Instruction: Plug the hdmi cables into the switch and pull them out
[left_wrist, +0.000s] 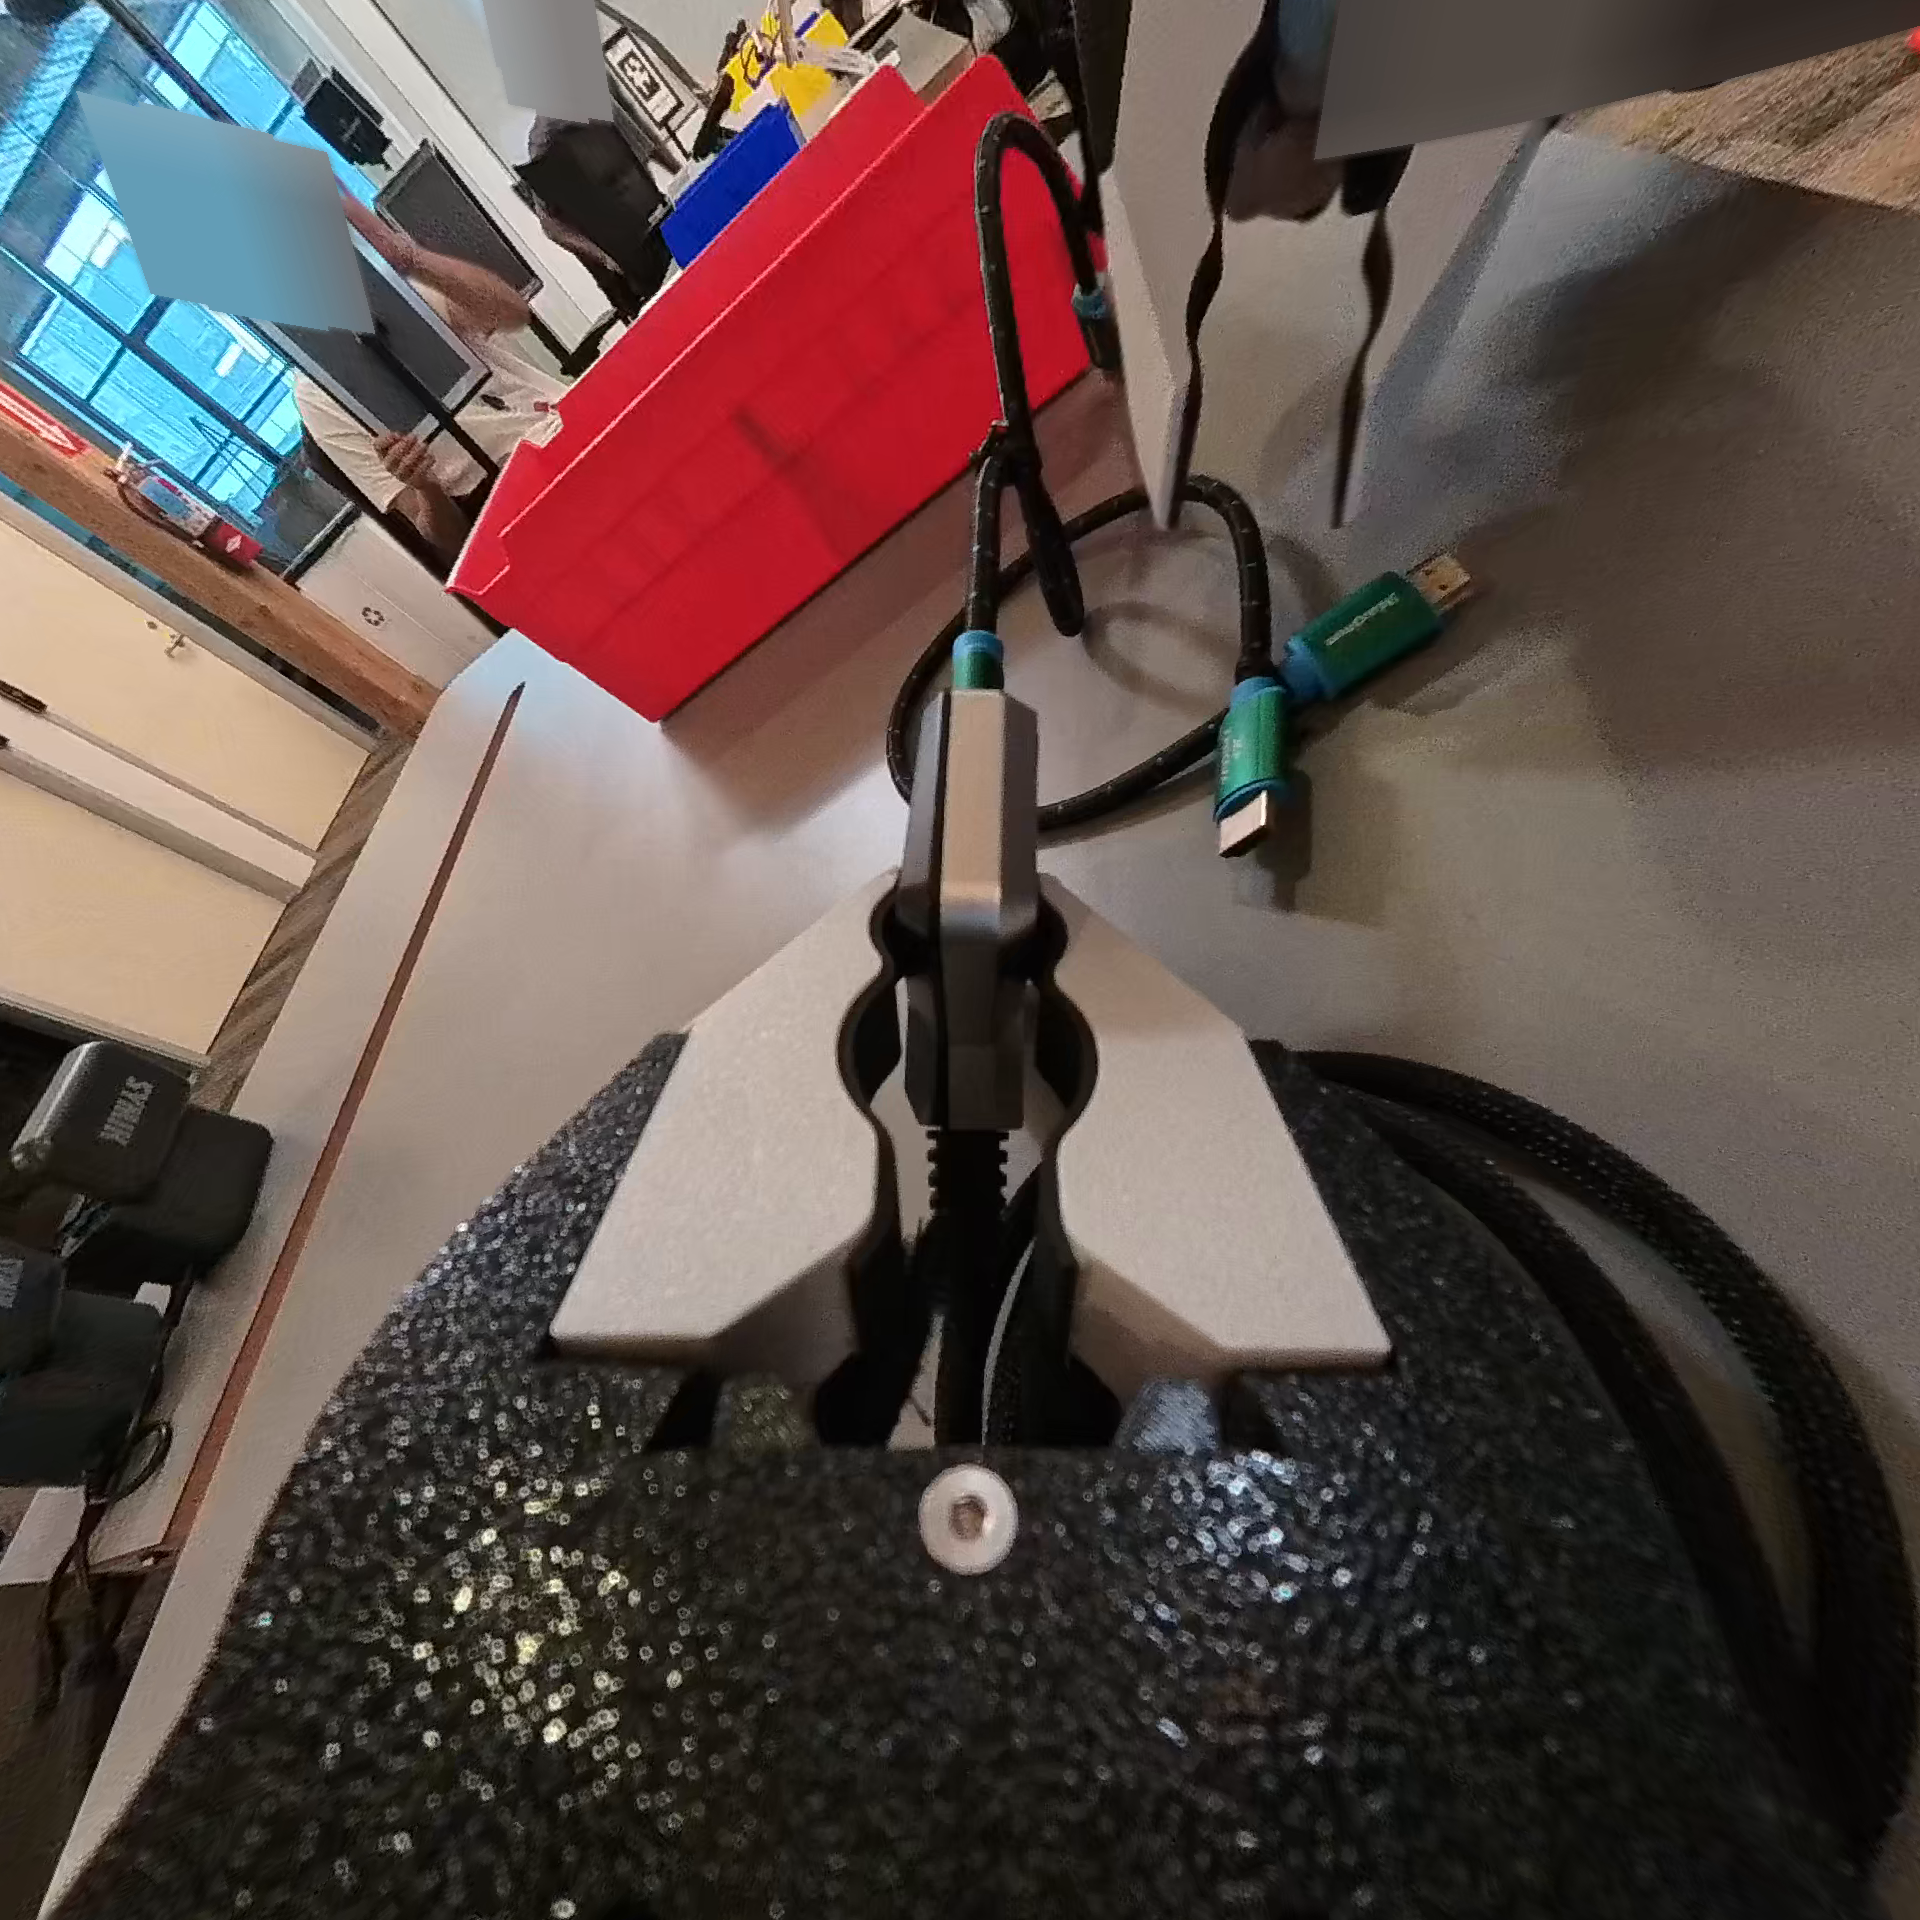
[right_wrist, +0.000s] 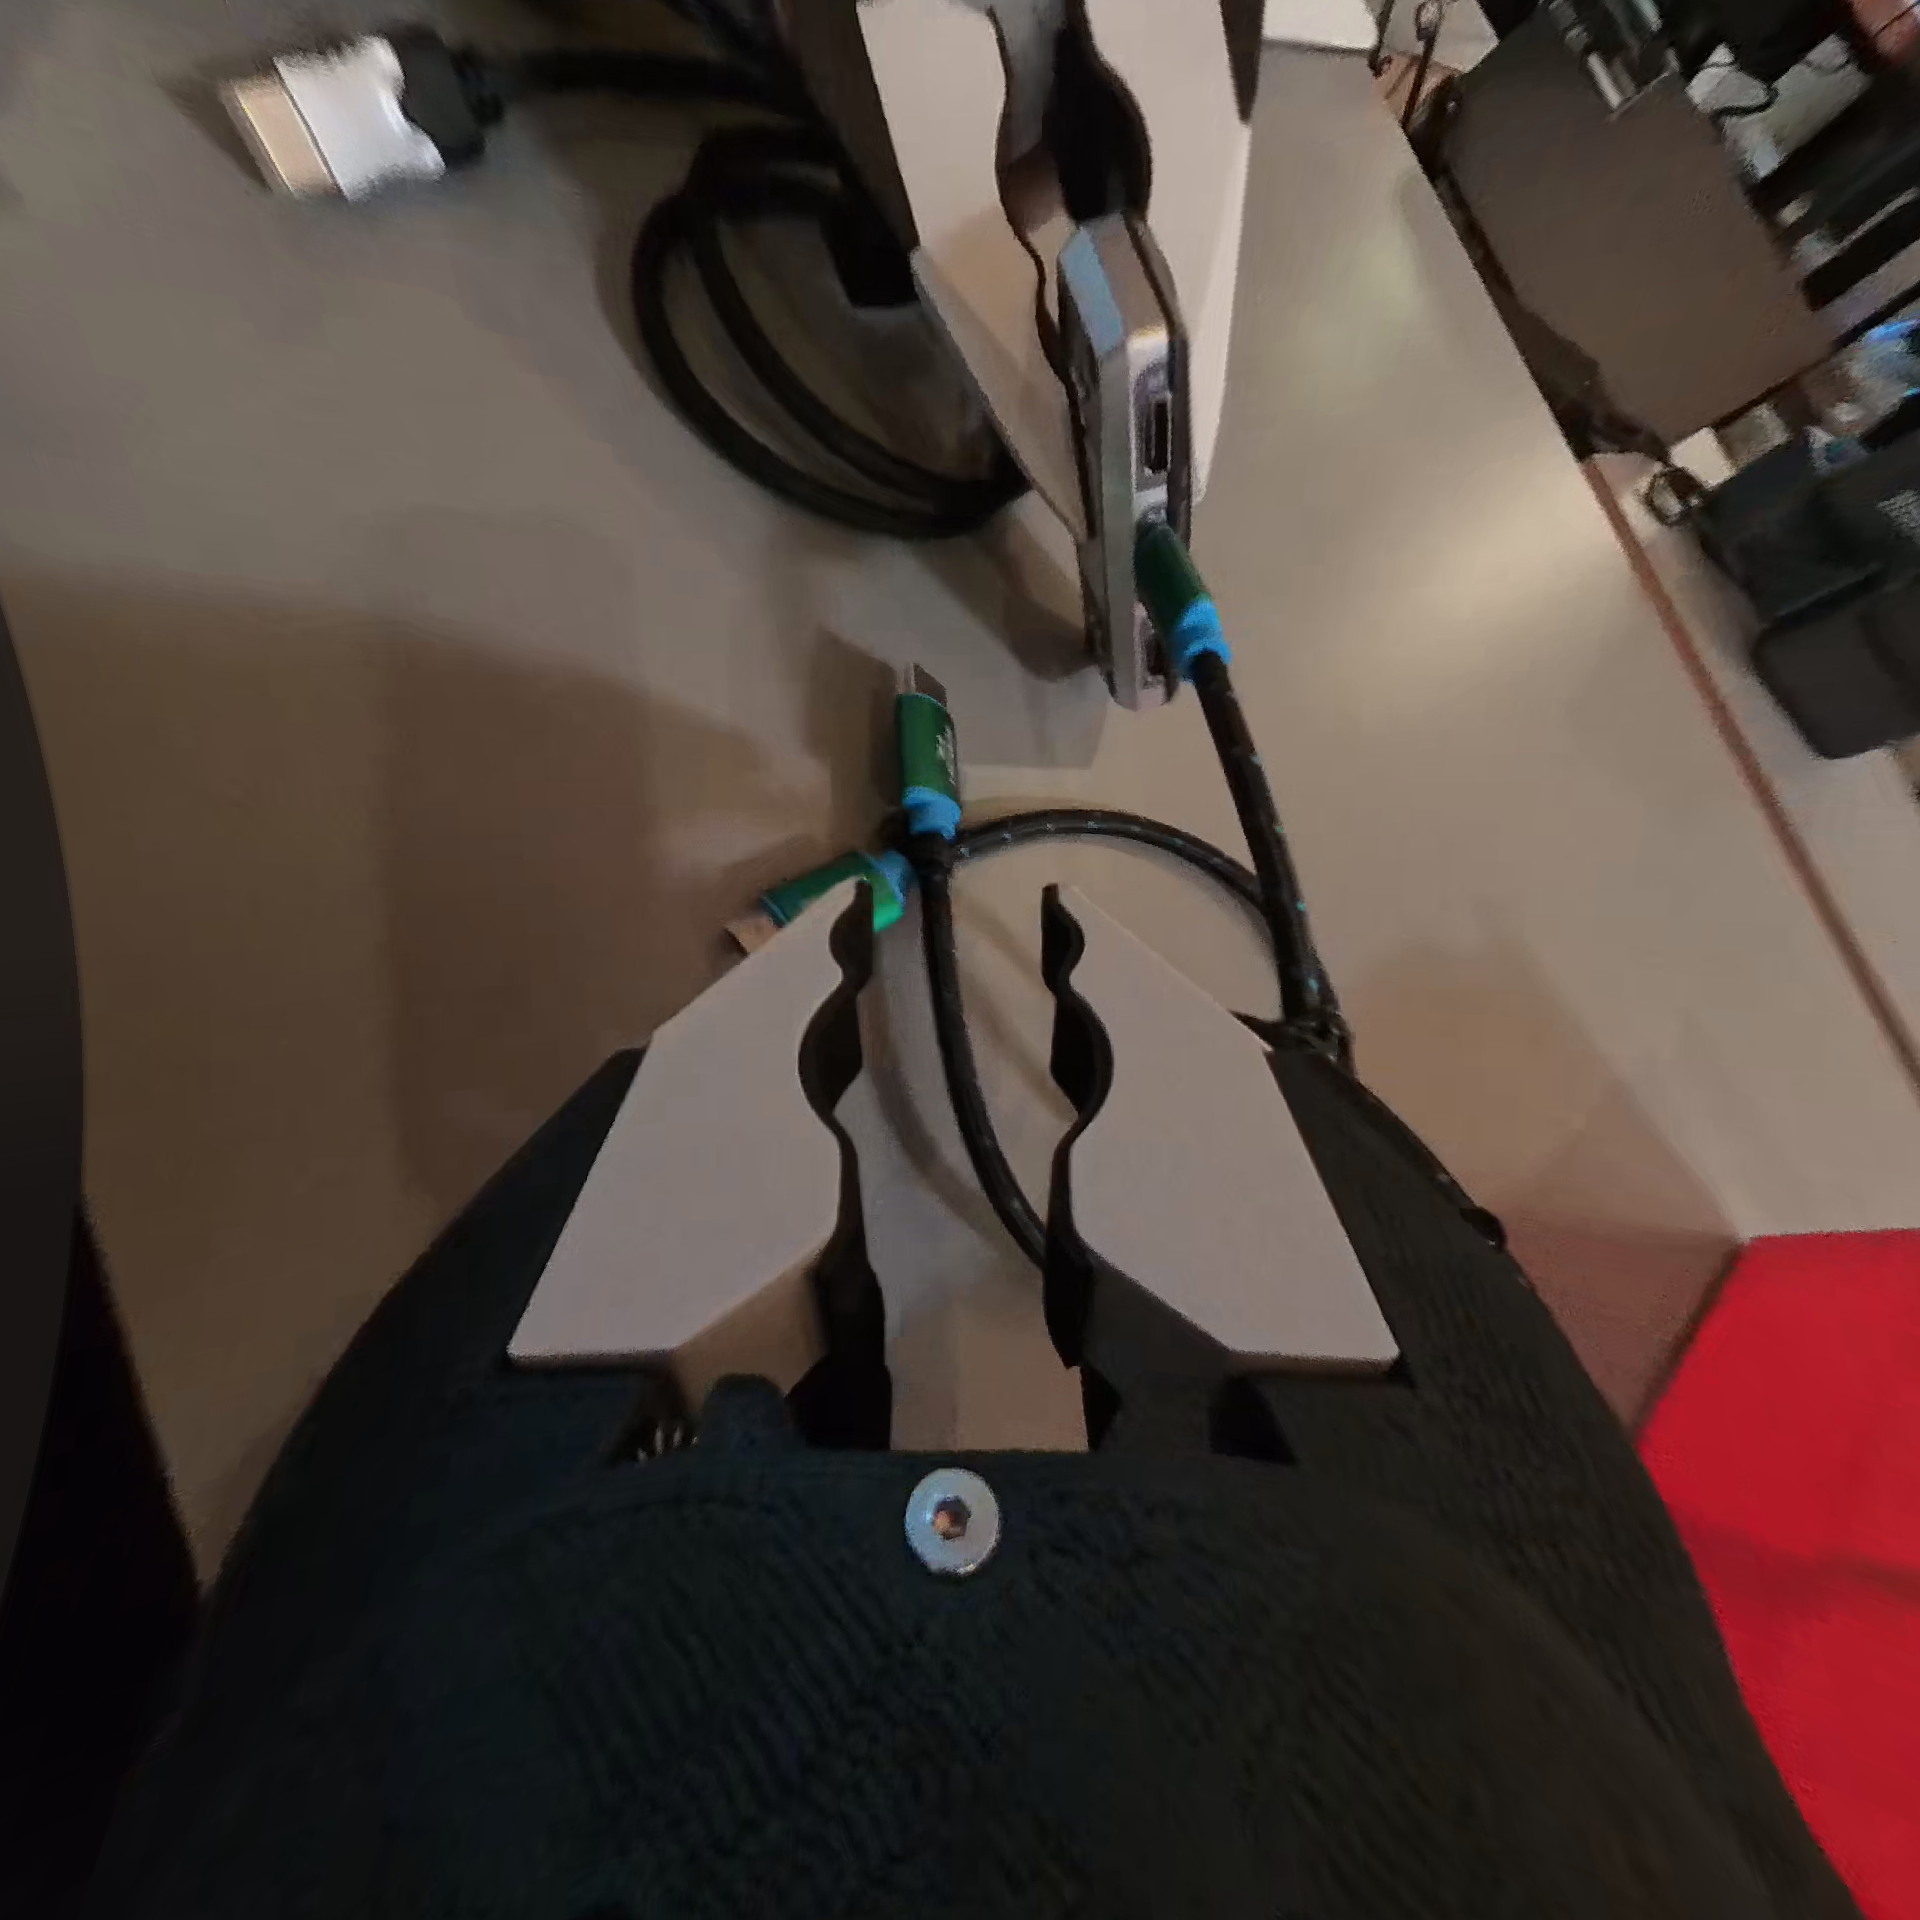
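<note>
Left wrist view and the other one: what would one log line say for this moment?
left gripper: shut on switch | right gripper: open, above cable | one plug in switch | two plugs loose on table

white print on green plugs (left_wrist: 1363, 634), black cases (left_wrist: 104, 1122) (lettered)

There's a big red bin (left_wrist: 790, 416) sitting on the grey table (left_wrist: 1558, 935), with a blue bin (left_wrist: 727, 192) further back behind it. Off the table's edge you can see dark cases (left_wrist: 114, 1143) down on the floor, plus wood-topped cabinets (left_wrist: 156, 727) under the windows (left_wrist: 125, 343).
</note>
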